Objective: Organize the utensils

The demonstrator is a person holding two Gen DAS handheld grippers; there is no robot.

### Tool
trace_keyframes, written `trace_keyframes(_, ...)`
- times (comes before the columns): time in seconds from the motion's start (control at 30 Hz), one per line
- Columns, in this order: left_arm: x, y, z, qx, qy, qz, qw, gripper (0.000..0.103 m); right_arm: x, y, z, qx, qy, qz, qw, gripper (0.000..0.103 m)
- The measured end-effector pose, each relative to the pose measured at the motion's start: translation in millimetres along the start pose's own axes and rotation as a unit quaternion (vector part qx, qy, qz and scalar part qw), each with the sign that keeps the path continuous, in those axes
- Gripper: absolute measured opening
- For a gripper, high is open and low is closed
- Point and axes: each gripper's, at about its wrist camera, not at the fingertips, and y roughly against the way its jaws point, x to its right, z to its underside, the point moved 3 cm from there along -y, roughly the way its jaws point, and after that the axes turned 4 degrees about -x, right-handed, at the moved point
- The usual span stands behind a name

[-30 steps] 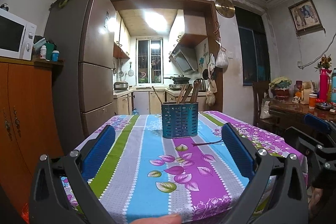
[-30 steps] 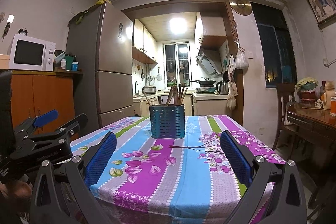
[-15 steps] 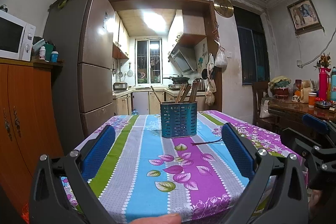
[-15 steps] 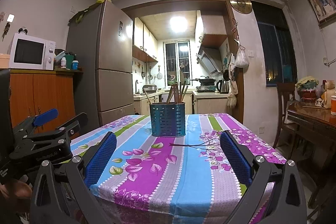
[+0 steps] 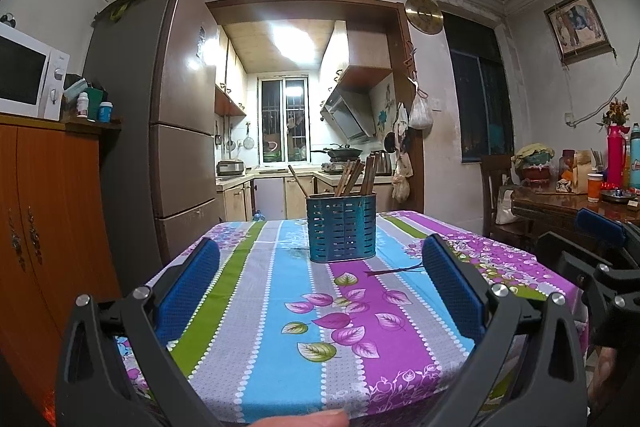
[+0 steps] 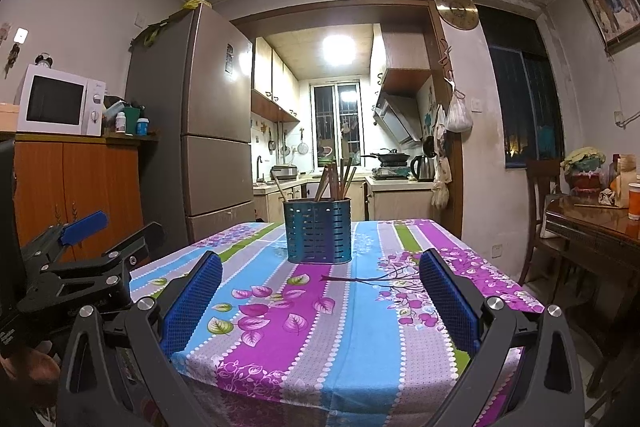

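Since a second ago, both grippers have eased slightly nearer the table; nothing on it has shifted. Left gripper (image 5: 320,267) and right gripper (image 6: 320,281) hover level at the near edge, jaws spread wide and empty, probably lined up for an approach. At 12 o'clock stands the perforated blue metal holder (image 5: 341,228), upright, packed with wooden chopsticks (image 5: 354,177). One dark loose chopstick (image 6: 370,279) lies flat on the patterned tablecloth (image 5: 280,327), toward 1 o'clock.
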Motion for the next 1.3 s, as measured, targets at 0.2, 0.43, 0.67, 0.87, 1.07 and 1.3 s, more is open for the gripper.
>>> trace_keyframes(0.2, -1.1, 0.3, 1.4, -0.001, -0.001, 0.0, 1.0, 0.098, 0.7, 0.0, -0.3, -0.001, -0.001, 0.001, 1.0, 0.098)
trace_keyframes(0.43, -4.4, 7.6, 3.6, 0.009, 0.001, -0.009, 0.9999, 0.098, 1.4, 3.9, -0.7, 0.01, -0.002, -0.001, 1.0, 0.098)
trace_keyframes(0.67, -5.0, 13.3, 1.8, 0.029, 0.001, -0.012, 0.9995, 0.098, 0.2, 8.4, 1.7, 0.028, -0.002, -0.001, 1.0, 0.098)
trace_keyframes(0.87, -4.8, 12.7, 0.0, 0.031, 0.002, -0.01, 0.9995, 0.098, 3.0, 7.2, 1.9, 0.026, -0.004, -0.002, 1.0, 0.098)
trace_keyframes(1.07, -3.9, 10.5, -2.7, 0.035, 0.007, -0.001, 0.9994, 0.098, 4.3, 4.2, 2.3, 0.019, -0.004, -0.003, 1.0, 0.098)
trace_keyframes(1.3, -7.4, -9.7, -1.7, 0.01, 0.016, -0.007, 0.9998, 0.098, 5.1, 3.4, 1.4, 0.019, -0.004, -0.001, 1.0, 0.098)
